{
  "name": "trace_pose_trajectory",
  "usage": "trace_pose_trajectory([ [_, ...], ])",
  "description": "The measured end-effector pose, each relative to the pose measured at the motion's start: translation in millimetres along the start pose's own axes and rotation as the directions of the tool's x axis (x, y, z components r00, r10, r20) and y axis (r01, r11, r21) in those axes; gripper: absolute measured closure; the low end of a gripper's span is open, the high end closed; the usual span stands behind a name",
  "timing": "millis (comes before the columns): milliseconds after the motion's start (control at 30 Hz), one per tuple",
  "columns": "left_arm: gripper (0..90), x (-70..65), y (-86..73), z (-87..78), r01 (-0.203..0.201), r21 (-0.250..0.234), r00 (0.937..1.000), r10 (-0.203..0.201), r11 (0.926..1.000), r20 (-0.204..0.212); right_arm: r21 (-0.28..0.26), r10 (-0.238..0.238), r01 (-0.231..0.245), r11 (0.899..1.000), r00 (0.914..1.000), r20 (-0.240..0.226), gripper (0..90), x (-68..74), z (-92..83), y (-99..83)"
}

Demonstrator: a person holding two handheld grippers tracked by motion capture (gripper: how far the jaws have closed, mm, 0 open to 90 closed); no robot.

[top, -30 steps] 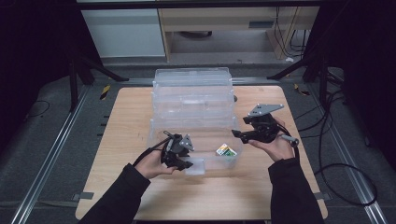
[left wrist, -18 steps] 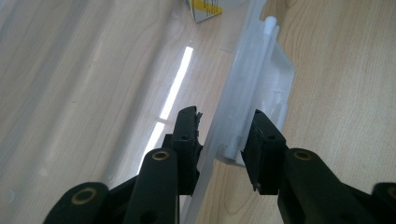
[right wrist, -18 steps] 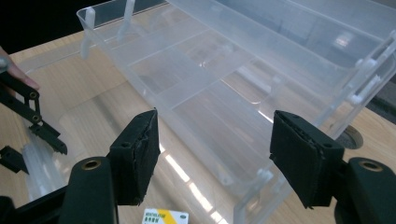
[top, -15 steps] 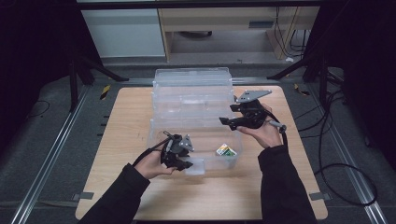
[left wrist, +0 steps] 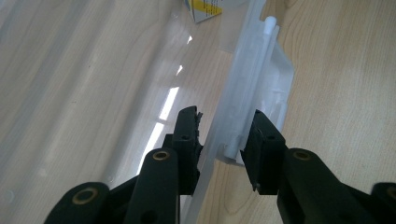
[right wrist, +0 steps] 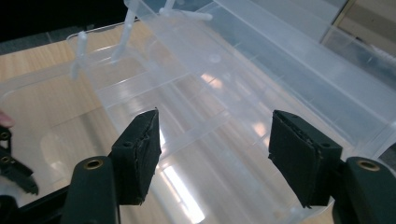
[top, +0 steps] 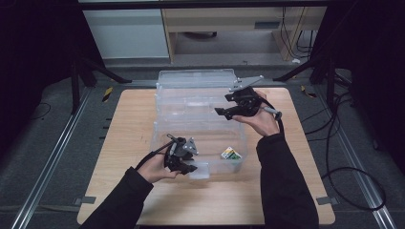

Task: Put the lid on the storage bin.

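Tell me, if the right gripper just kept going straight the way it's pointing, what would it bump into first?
Most likely the clear plastic lid of the storage box. The right gripper is open, and in its own view that tilted lid lies straight ahead between the jaws. How far off it lies is hard to judge.

Bin crowds mid-counter
The clear bin [top: 200, 129] and its raised lid [top: 196, 78] block the middle; bare counter [top: 129, 124] lies open left, right and front.
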State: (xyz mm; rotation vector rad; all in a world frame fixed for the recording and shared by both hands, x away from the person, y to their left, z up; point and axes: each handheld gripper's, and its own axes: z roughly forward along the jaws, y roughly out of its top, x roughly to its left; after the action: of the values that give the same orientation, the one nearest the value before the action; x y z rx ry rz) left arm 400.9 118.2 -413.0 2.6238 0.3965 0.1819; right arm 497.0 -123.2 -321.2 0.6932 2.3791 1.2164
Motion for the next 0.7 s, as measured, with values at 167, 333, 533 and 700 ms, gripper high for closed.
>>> trace_pose_trajectory([
  [167, 67.8, 0.2, -0.1, -0.1, 0.002, -0.001, 1.0, -0.002, 1.0, 0.002, 0.002, -0.02, 0.02, 1.0, 0.9998, -0.002, 34.9, -6.1, 7.7, 12.8],
  [333, 67.9, 0.6, -0.2, -0.3, 0.0, -0.001, 1.0, 0.0, 1.0, 0.005, 0.027, -0.045, 0.045, 0.999, 0.999, -0.004, 35.3, -10.9, 15.7, 19.5],
  [533, 68.0, 0.5, -0.3, -0.4, 0.002, -0.001, 1.0, -0.002, 1.0, 0.004, 0.05, -0.064, 0.065, 0.997, 0.9974, -0.034, 36.8, -16.4, 27.6, 25.0],
  [700, 68.1, 0.5, -0.3, -0.4, -0.004, -0.001, 1.0, 0.004, 1.0, 0.004, 0.066, -0.062, 0.066, 0.996, 0.9961, -0.063, 38.1, -22.7, 39.9, 30.2],
])
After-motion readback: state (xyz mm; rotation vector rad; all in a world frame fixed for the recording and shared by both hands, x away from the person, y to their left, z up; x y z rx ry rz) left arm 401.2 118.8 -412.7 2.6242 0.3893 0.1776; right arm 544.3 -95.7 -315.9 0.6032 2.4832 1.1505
